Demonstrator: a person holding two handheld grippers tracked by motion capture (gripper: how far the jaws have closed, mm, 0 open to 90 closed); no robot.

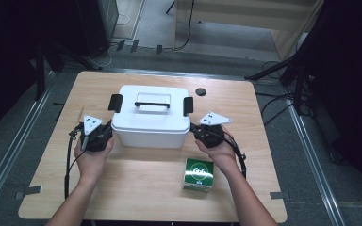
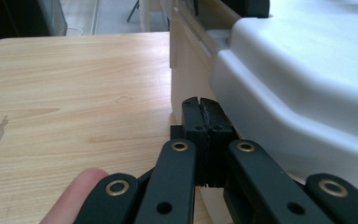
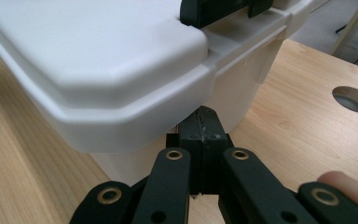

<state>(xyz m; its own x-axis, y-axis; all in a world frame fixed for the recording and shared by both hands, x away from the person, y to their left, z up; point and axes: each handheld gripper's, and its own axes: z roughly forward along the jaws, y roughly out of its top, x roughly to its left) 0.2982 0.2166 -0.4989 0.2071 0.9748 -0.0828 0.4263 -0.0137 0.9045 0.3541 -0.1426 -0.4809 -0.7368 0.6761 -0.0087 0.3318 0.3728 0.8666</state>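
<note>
On table centre: white plastic lidded box [image 1: 151, 117], black side latches shut.
Left gripper [image 2: 200, 105]: pressed together, empty, tucked under lid rim, probably to lift.
Right gripper [image 3: 204, 119]: same, opposite side.
Near front edge: green carton [image 1: 198, 174], apart.

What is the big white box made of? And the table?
The box looks like plastic: smooth, slightly shiny, with rounded moulded edges and black clips. The table looks like pale wood, or a wood-look coating, because grain lines run across it.
</note>
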